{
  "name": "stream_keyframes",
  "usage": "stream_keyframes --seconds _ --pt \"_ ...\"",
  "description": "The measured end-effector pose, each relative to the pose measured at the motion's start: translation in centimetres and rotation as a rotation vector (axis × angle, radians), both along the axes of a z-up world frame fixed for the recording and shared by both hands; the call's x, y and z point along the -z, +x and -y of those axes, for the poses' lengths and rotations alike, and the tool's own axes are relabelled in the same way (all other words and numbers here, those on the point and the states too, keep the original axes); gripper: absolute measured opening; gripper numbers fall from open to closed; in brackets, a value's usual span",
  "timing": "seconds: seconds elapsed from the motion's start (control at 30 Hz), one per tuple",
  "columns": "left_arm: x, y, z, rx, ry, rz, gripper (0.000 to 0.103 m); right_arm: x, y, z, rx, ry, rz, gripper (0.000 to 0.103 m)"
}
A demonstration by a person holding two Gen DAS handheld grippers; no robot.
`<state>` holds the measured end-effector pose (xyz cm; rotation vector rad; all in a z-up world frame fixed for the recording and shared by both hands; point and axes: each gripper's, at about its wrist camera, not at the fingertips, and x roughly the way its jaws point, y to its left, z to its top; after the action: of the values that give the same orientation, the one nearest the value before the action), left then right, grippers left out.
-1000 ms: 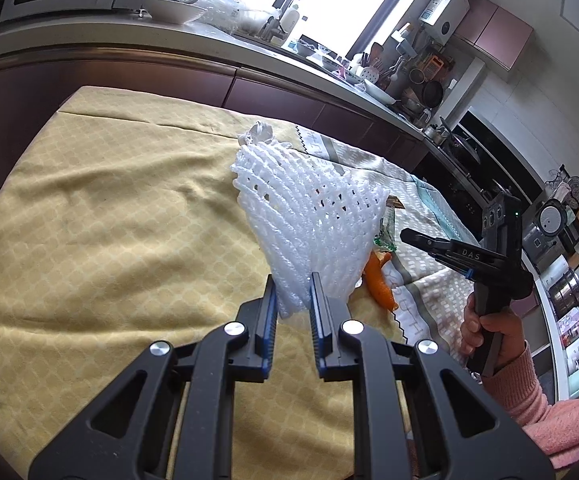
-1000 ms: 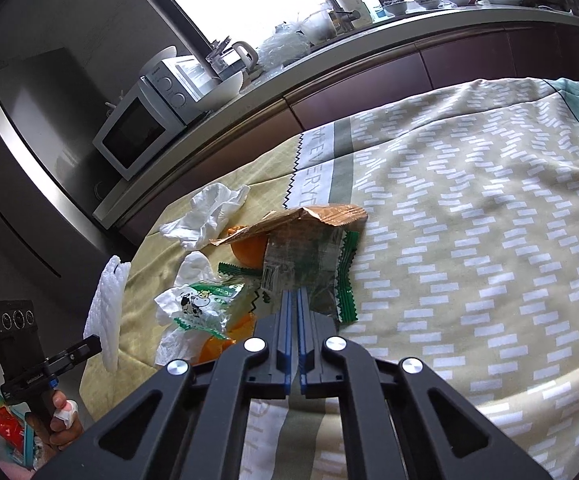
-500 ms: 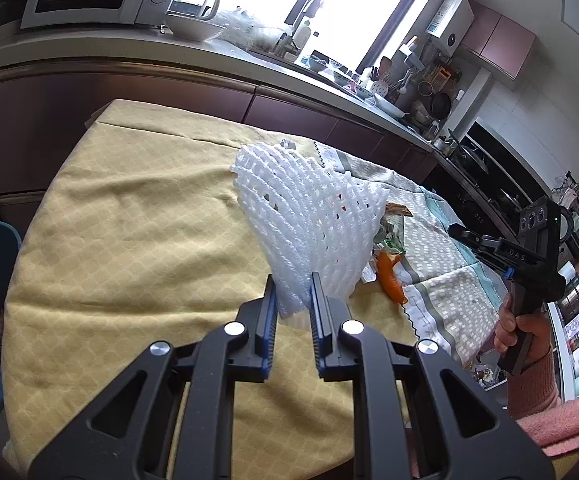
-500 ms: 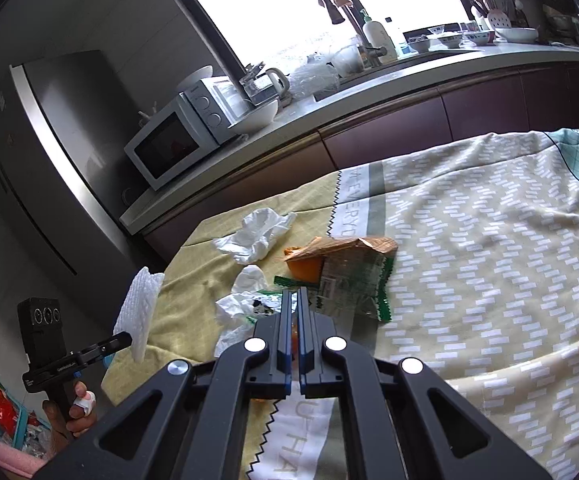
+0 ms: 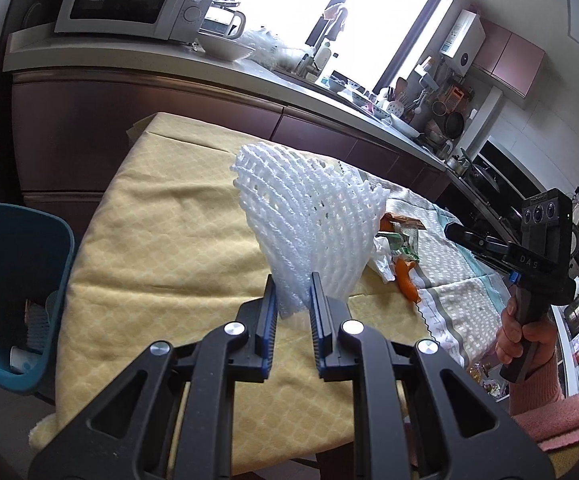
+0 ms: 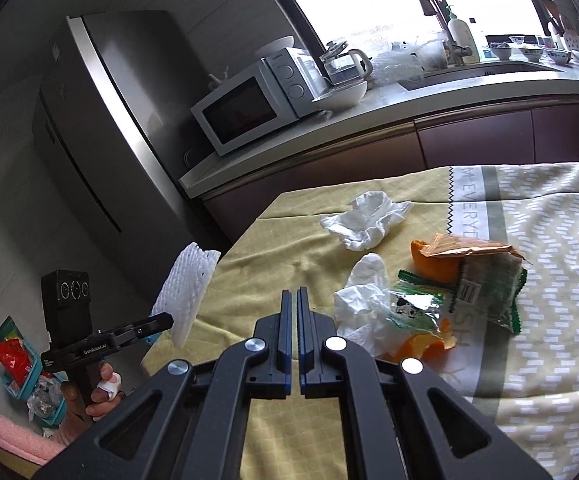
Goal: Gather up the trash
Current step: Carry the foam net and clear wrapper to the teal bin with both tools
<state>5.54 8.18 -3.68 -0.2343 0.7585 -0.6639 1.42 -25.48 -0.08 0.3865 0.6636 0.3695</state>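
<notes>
Trash, one piece in hand: my left gripper (image 5: 292, 294) had its jaws clamped on the white foam net (image 5: 309, 224), lifted over the worktop (image 5: 161, 240) near the teal bin (image 5: 21, 280) on the left. Right gripper (image 6: 294, 310) had jaws nearly closed, holding nothing. Tissue (image 6: 369, 220), wrappers (image 6: 485, 288) and orange peel (image 6: 433, 260) were left.

Daylight pours in through the window (image 5: 373, 12) far ahead of each hand-held gripper and burns out to plain white, with no detail in the panes. The cloth-covered surface (image 5: 177, 240) is evenly lit, its shadows soft. The refrigerator (image 6: 101, 120) up and to the left of the right hand-held gripper (image 6: 294, 304) sits dim, with a pale sheen. Both views bow strongly and darken to black corners. Focus stays sharp throughout.
</notes>
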Motion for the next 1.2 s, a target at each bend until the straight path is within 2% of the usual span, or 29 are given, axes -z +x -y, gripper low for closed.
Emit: stream_keyframes --seconds 0.1,0.13,0.17,0.2,0.23,0.3,0.37,0.5,0.57,0.67,0.9,0.93,1.03,1.2 --pt "0.0 -0.3 -1.3 -0.021 -0.003 0.004 0.015 0.7 0.6 0.0 0.075 -0.079 -0.029 0.006" --pt "0.0 -0.3 -1.7 -0.029 -0.003 0.004 0.015 1.2 0.8 0.6 0.104 -0.073 -0.049 0.016" --pt "0.0 -0.3 -2.1 -0.035 -0.004 0.004 0.015 1.8 0.9 1.4 0.126 -0.057 -0.065 0.033" --pt "0.1 -0.3 -2.6 -0.043 -0.007 0.003 0.015 2.1 1.0 2.0 0.164 -0.076 -0.071 0.037" --pt "0.1 -0.3 -2.9 -0.05 -0.007 0.002 0.015 2.6 1.1 2.6 0.2 -0.103 -0.082 0.038" --pt "0.2 -0.2 -3.6 -0.064 -0.01 -0.003 0.015 3.6 1.3 4.2 0.247 -0.08 -0.115 0.038" --pt "0.3 -0.2 -4.3 -0.079 -0.011 -0.002 0.015 4.5 1.4 5.5 0.301 -0.087 -0.136 0.044" --pt "0.4 -0.2 -5.3 -0.104 -0.013 -0.003 0.015 5.9 1.5 7.8 0.352 -0.043 -0.178 0.046" --pt "0.4 -0.1 -5.6 -0.111 -0.017 -0.006 0.015 6.7 1.7 8.6 0.366 -0.002 -0.198 0.053" --pt "0.5 -0.2 -5.8 -0.117 -0.015 -0.011 0.015 7.6 2.2 9.4 0.375 0.049 -0.225 0.053" --pt "0.6 0.0 -5.5 -0.119 -0.006 -0.019 0.015 8.0 3.4 10.1 0.403 0.069 -0.216 0.052" --pt "0.6 0.0 -5.5 -0.119 -0.005 -0.019 0.015 8.1 3.6 10.3 0.408 0.072 -0.217 0.048" --pt "0.7 -0.1 -5.6 -0.123 -0.005 -0.023 0.015 8.5 4.1 10.5 0.403 0.082 -0.232 0.024" --pt "0.7 -0.1 -5.5 -0.124 -0.005 -0.03 0.015 8.6 3.9 10.5 0.398 0.085 -0.216 0.016"
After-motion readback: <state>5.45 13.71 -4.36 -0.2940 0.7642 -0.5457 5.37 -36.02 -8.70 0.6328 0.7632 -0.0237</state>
